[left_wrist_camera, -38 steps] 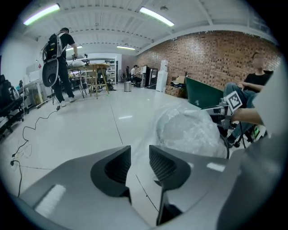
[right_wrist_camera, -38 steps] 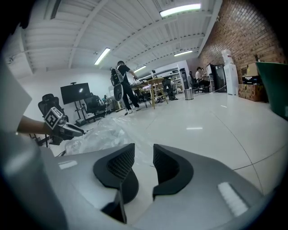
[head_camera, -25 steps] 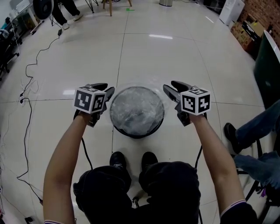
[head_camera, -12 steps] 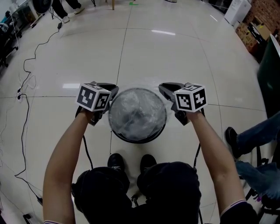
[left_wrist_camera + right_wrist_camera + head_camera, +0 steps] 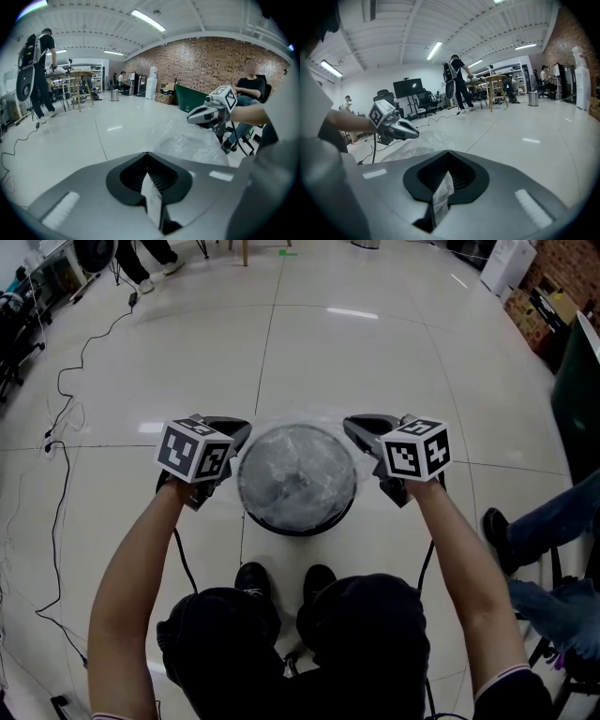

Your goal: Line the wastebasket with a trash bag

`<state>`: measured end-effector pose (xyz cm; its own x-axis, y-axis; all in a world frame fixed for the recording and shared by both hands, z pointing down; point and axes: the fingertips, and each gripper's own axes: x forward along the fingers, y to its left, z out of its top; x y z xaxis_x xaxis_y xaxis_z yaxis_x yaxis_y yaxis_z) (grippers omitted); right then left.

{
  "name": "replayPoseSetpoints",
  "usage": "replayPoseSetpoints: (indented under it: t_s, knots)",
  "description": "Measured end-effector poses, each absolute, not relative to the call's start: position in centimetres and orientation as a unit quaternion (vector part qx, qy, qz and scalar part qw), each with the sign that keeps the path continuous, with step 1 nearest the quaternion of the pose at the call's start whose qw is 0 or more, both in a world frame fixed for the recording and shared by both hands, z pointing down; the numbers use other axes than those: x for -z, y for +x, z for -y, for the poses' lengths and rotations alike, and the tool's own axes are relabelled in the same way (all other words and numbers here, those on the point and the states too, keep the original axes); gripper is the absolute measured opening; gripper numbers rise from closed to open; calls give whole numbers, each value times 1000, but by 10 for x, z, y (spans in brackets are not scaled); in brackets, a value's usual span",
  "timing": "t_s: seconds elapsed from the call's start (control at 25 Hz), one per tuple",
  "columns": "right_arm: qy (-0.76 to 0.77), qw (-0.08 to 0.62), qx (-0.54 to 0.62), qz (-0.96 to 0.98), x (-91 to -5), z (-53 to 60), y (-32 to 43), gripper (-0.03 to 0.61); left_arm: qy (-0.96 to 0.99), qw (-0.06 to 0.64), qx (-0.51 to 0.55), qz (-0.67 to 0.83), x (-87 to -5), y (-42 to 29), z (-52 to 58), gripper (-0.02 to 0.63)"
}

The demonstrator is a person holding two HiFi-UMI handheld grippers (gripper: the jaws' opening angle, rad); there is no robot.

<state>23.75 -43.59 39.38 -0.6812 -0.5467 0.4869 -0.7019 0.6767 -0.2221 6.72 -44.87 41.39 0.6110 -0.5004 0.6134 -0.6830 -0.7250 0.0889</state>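
Note:
A round black wastebasket [image 5: 298, 521] stands on the floor in front of my feet, with a clear trash bag [image 5: 296, 474] spread over its mouth. My left gripper [image 5: 235, 439] sits at the basket's left rim and my right gripper [image 5: 358, 435] at its right rim. Both have just closed their jaws. In the left gripper view, the left gripper [image 5: 147, 155] is shut with a strip of clear bag film [image 5: 153, 201] pinched between its jaws. Likewise, in the right gripper view, the right gripper [image 5: 449, 153] is shut on a strip of bag film [image 5: 440, 197]. The bag [image 5: 187, 140] bulges between the two.
Black cables [image 5: 58, 442] trail across the tiled floor at the left. A seated person's legs and shoe [image 5: 525, 531] are at the right, beside a dark green board [image 5: 574, 381]. My own shoes [image 5: 251, 579] stand just behind the basket.
Both grippers have shifted slightly at the basket's rim and their jaws have shut on the bag's edge. The film now lies drawn wider across the mouth.

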Motion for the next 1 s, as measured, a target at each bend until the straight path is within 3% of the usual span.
replayPoseSetpoints:
  t_s: [0.44,1.0]
  knots:
    - [317,204,-164,911,-370,364,218,2,890,142,-307,304,-399,52,382,12]
    - [286,230,-184,912,-397,280,205,2,889,152,-333,276,-423,40,310,12]
